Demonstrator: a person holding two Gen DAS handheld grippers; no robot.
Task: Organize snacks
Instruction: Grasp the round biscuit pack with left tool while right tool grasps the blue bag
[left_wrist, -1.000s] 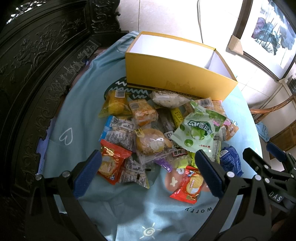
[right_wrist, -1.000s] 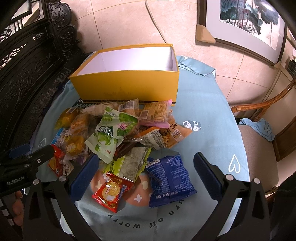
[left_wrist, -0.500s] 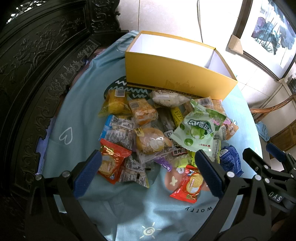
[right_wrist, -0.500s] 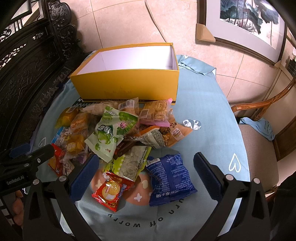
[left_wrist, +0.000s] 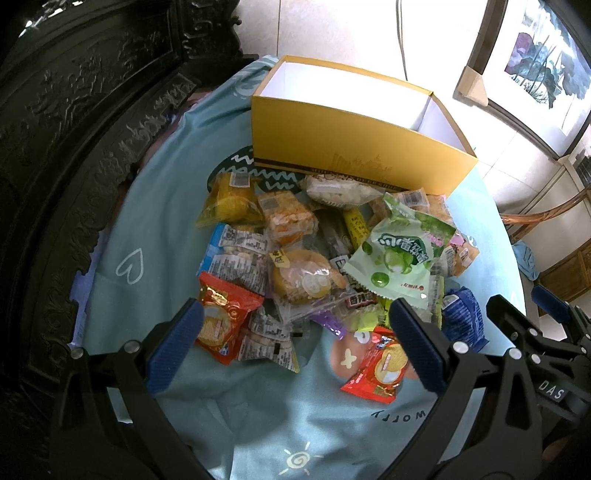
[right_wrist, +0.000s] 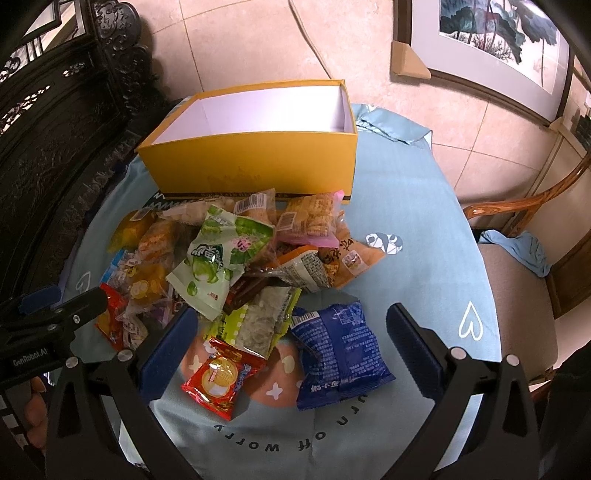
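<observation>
A pile of wrapped snacks lies on a round table with a light blue cloth (right_wrist: 417, 258), in front of an empty yellow box (left_wrist: 354, 147) (right_wrist: 251, 162). On top of the pile sits a green candy bag (left_wrist: 399, 258) (right_wrist: 218, 258). A red cracker pack (left_wrist: 225, 321) lies by my left gripper's left finger, and a second red pack (right_wrist: 221, 376) (left_wrist: 380, 369) lies nearer the front. A blue bag (right_wrist: 340, 350) rests between my right gripper's fingers. My left gripper (left_wrist: 295, 347) hovers open above the pile's near edge. My right gripper (right_wrist: 291, 350) is open too, holding nothing.
Dark carved wooden furniture (left_wrist: 74, 147) curves round the table's left side. A wooden chair (right_wrist: 524, 258) with a blue cloth on its seat stands to the right. A framed painting (right_wrist: 491, 40) leans on the tiled floor behind. The box's white inside is bare.
</observation>
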